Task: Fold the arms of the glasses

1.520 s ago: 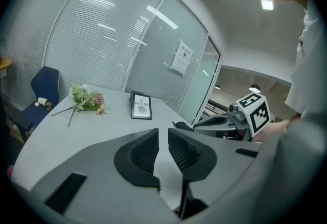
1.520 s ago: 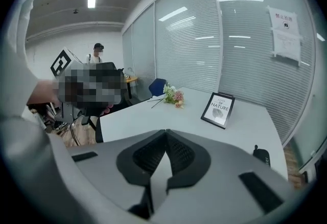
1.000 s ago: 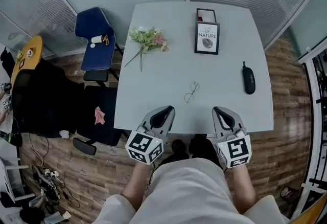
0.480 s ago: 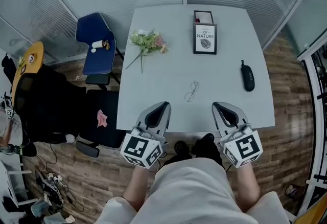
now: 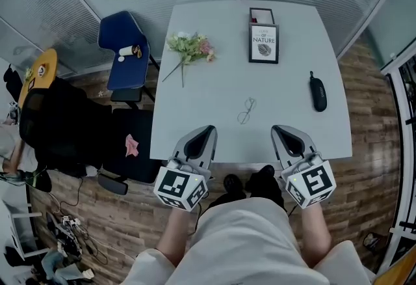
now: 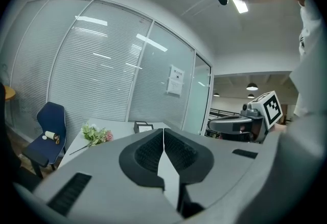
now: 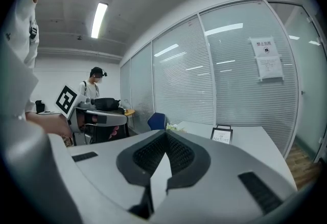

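head view, glasses point(image 5: 246, 110): lying flat on the tabletop point(image 5: 214, 82), in its near half, just ahead of the gap between my two tools. Honestly too small from up here for me to say whether the arms are out or tucked in.
head view, left tool point(image 5: 210, 129): over the near edge of the tabletop, short of the glasses, not touching them.
head view, right tool point(image 5: 277, 128): same deal on the other side, also apart from the glasses.
head view, other stuff: flowers point(image 5: 188, 48), framed print point(image 5: 263, 43) and black case point(image 5: 318, 94) all sit well apart from the glasses, so there's room to work.
left gripper view, left tool point(image 6: 163, 133): jaws pressed together, nothing between them. The glasses are hidden under the tool body here; I only get the flowers point(image 6: 96, 134) and the print point(image 6: 143, 127).
right gripper view, right tool point(image 7: 164, 136): jaws pressed together too, nothing pinched. The print point(image 7: 222, 135) shows at the far end, no glasses.
stage, my guess: this fits glasses waiting with the arms out just as well as glasses already folded with the tools parked. Can't call it.
handling, my take: that thin wire frame looks light and likely to skate on the slick tabletop. Any touch wants one tool bracing the front while the other works close to a hinge, slow and gentle.
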`<move>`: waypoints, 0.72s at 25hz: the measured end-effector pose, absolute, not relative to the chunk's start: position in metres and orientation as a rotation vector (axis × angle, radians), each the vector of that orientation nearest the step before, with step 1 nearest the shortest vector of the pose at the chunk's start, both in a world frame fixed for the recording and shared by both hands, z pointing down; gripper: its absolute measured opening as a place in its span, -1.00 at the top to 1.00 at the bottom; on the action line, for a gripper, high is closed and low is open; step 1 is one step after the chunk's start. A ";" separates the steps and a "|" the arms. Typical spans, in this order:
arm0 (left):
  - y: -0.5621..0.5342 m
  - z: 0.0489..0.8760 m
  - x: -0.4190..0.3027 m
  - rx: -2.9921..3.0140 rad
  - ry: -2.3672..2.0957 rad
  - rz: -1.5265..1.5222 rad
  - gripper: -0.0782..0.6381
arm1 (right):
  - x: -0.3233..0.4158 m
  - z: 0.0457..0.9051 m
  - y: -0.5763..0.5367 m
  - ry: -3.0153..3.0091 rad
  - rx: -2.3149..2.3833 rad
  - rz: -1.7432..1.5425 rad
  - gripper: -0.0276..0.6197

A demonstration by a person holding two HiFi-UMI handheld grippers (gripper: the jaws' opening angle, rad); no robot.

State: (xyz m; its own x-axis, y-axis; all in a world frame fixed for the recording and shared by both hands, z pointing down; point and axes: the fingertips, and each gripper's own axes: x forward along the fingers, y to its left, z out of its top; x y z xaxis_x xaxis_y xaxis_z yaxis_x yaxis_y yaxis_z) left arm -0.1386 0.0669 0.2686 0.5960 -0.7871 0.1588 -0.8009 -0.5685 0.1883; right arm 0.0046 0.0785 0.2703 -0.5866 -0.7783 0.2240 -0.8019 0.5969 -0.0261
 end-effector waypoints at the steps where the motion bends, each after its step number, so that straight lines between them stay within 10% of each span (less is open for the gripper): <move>1: 0.067 0.270 -0.139 2.585 -1.308 0.087 0.72 | 0.004 0.270 0.078 -2.636 1.318 0.182 0.91; 18: 0.073 0.279 -0.136 2.579 -1.272 0.111 0.72 | -0.001 0.276 0.086 -2.616 1.317 0.178 0.91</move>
